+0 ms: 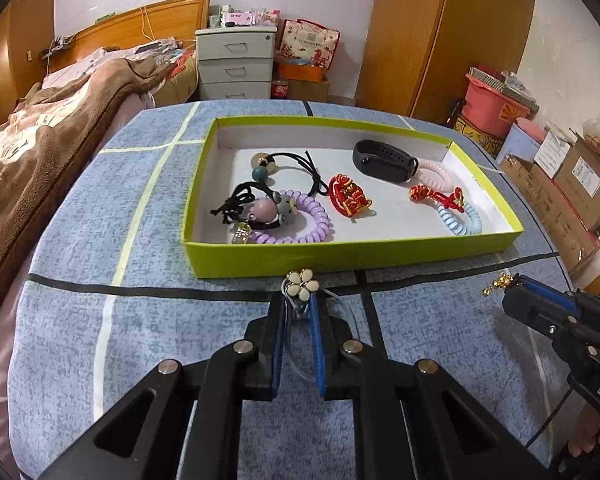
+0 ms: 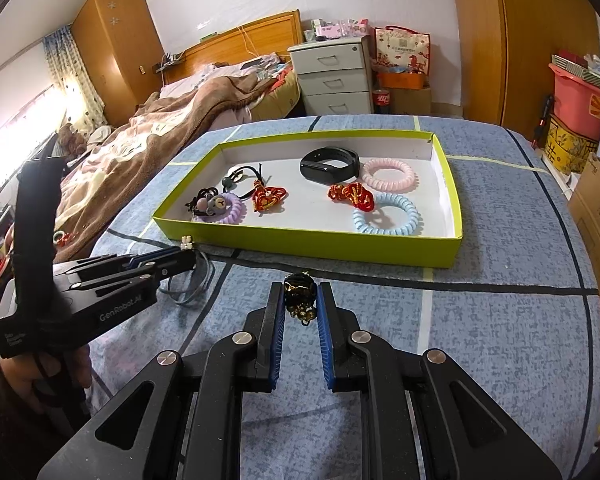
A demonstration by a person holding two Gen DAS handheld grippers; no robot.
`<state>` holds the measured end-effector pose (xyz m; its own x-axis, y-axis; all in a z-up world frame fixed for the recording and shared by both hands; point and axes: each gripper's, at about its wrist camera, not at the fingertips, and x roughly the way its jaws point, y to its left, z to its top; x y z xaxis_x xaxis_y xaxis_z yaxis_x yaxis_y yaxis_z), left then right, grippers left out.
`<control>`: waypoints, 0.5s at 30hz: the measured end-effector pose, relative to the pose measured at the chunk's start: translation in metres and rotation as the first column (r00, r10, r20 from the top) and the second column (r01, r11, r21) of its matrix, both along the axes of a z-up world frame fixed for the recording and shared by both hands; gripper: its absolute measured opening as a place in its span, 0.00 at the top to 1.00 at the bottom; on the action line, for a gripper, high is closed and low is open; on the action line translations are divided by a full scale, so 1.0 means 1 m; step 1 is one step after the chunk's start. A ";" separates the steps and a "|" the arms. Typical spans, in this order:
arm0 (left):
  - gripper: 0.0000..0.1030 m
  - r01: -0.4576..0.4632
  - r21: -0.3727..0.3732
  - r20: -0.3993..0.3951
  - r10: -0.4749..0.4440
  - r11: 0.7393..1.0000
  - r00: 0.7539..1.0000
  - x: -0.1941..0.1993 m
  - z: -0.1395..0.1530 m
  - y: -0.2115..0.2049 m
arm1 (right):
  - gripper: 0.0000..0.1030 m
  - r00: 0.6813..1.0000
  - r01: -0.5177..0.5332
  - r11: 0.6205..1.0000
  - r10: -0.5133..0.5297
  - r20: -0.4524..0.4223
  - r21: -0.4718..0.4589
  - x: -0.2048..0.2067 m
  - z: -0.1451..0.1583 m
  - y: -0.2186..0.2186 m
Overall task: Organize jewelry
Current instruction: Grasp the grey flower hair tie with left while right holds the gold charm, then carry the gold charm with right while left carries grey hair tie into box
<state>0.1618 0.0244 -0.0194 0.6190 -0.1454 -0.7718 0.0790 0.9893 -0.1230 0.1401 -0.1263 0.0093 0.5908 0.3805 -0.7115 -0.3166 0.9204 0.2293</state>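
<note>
A green-walled box point(image 1: 340, 254) point(image 2: 300, 244) with a white floor sits on the blue bedspread. It holds hair ties, coil bands, red knots and a black smart band point(image 1: 384, 160) point(image 2: 330, 164). My left gripper point(image 1: 298, 300) point(image 2: 188, 256) is shut on a hair tie with a white flower charm point(image 1: 302, 284), just in front of the box's near wall. Its grey loops hang down point(image 2: 196, 280). My right gripper point(image 2: 300, 292) point(image 1: 508, 286) is shut on a black and gold beaded ornament point(image 2: 299, 288) with small gold bells point(image 1: 496, 283), also near the box's front wall.
A bed with a brown blanket point(image 1: 52, 148) lies to the left. White drawers point(image 1: 236, 64) stand behind the box. Cardboard boxes point(image 1: 560, 196) and a pink bin point(image 1: 492, 104) line the right side. The blue checked bedspread point(image 1: 140, 320) surrounds the box.
</note>
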 end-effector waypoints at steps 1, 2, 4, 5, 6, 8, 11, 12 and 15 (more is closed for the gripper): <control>0.87 -0.001 0.000 0.002 0.001 1.000 1.000 -0.002 0.001 0.001 | 0.84 1.000 0.001 1.000 -0.001 0.001 0.000 -0.001 0.001 0.000; 0.87 -0.004 0.000 0.006 0.004 1.000 1.000 -0.003 0.001 0.001 | 0.84 1.000 0.001 1.000 -0.001 0.003 0.000 -0.002 0.002 0.000; 0.87 -0.003 -0.006 0.010 0.003 1.000 1.000 -0.006 0.003 0.002 | 0.84 1.000 0.000 1.000 0.000 0.009 -0.001 -0.004 0.003 0.001; 0.87 -0.008 -0.007 0.015 0.008 1.000 1.000 -0.008 0.004 0.004 | 0.84 1.000 0.001 1.000 -0.001 0.010 -0.001 -0.004 0.004 0.001; 0.87 -0.010 -0.009 0.022 0.010 1.000 1.000 -0.010 0.005 0.005 | 0.84 1.000 0.002 1.000 -0.002 0.012 0.000 -0.005 0.005 0.001; 0.87 -0.011 -0.011 0.031 0.011 1.000 0.999 -0.014 0.009 0.007 | 0.84 1.000 0.003 1.000 -0.003 0.018 0.002 -0.007 0.007 0.001; 0.87 -0.010 -0.010 0.049 0.010 1.000 0.999 -0.019 0.016 0.008 | 0.84 1.000 0.005 1.000 -0.005 0.031 0.007 -0.009 0.011 0.001; 0.87 -0.010 -0.010 0.054 0.011 1.000 0.998 -0.019 0.018 0.008 | 0.84 0.999 0.006 1.000 -0.007 0.036 0.009 -0.010 0.014 0.000; 0.87 -0.004 -0.013 0.069 0.005 1.000 0.998 -0.021 0.025 0.009 | 0.84 0.999 0.010 1.000 -0.010 0.049 0.011 -0.010 0.019 -0.001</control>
